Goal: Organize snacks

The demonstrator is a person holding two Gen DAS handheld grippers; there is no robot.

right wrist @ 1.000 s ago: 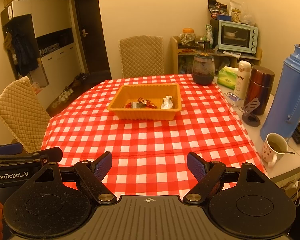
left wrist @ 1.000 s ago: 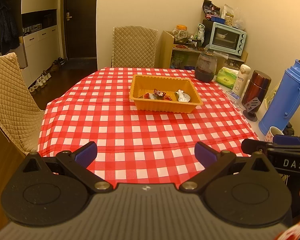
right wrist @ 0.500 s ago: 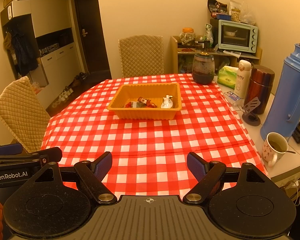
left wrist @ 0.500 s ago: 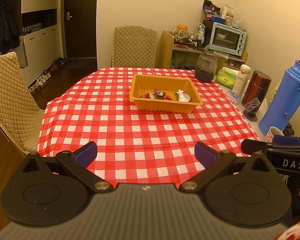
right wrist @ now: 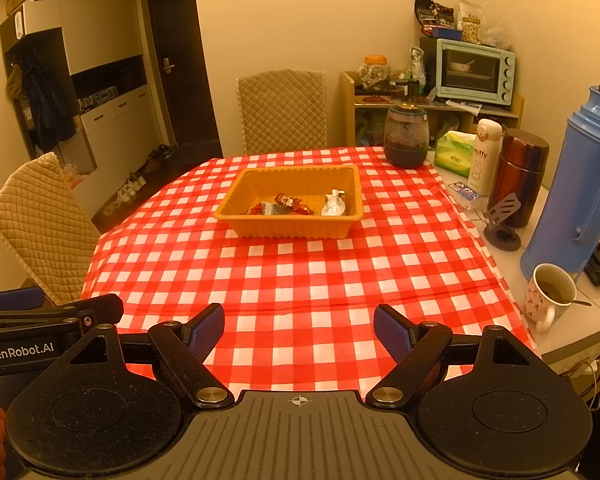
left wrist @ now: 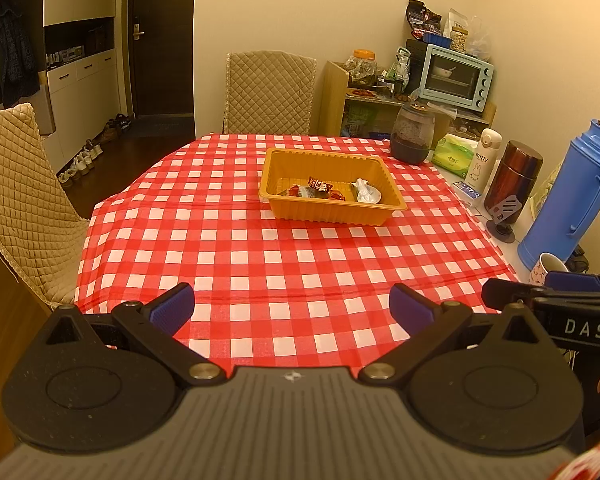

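An orange plastic tray (left wrist: 384, 212) (right wrist: 236, 216) stands past the middle of the red-checked table. In it lie red-wrapped snacks (left wrist: 318, 190) (right wrist: 286, 205) and a white-wrapped snack (left wrist: 365, 193) (right wrist: 334, 204). My left gripper (left wrist: 291, 309) is open and empty, held above the near table edge. My right gripper (right wrist: 299, 330) is open and empty, also above the near edge. Each gripper shows at the side of the other's view: the right one in the left wrist view (left wrist: 548, 296), the left one in the right wrist view (right wrist: 52, 312).
On the right side stand a dark glass jar (right wrist: 406, 136), a tissue pack (right wrist: 454, 154), a white bottle (right wrist: 484, 156), a brown flask (right wrist: 518, 176), a blue thermos (right wrist: 576, 188) and a mug with a spoon (right wrist: 550, 294). Quilted chairs stand at the left (right wrist: 40, 224) and far side (right wrist: 282, 110).
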